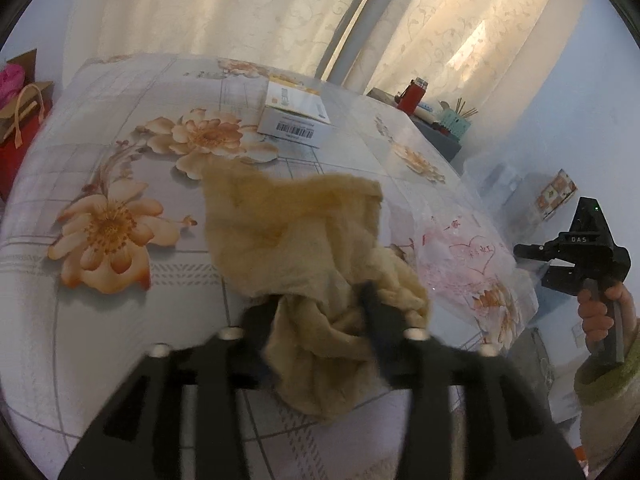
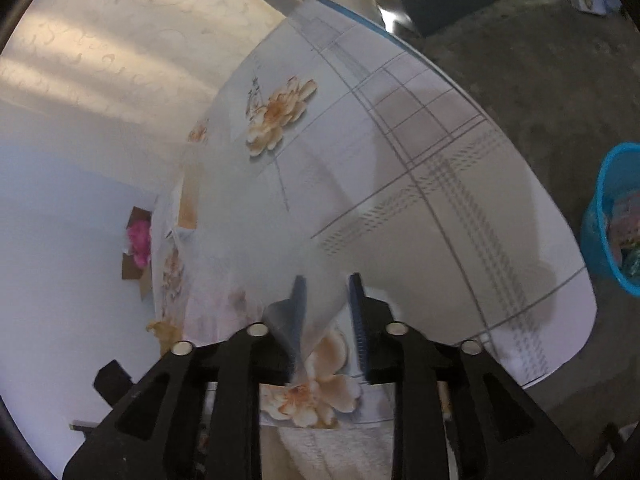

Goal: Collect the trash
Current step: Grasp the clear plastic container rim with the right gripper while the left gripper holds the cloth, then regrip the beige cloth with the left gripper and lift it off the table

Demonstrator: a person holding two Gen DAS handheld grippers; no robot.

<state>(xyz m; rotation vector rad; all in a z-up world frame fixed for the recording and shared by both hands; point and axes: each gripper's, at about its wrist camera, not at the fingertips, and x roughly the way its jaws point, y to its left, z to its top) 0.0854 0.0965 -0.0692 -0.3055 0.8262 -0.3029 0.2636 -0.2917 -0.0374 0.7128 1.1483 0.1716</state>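
One blue bin (image 2: 616, 216), on the floor beyond the bench (image 1: 120, 300) corner, holding mixed coloured scraps; one brown carton (image 2: 138, 248) past the bench's far end, pink stuff inside. On the bench: one yellow cloth (image 1: 304, 236), its bunched end between the part-open left tongs (image 1: 320, 312); one white box (image 1: 296, 116) behind the cloth; one clear plastic bag (image 2: 248, 216) between the part-open right tongs (image 2: 326, 312), contact unclear

Flowered tablecloth (image 1: 120, 160), patterned curtains (image 1: 240, 8), red bottle (image 1: 412, 96), red gift bag (image 1: 20, 128)
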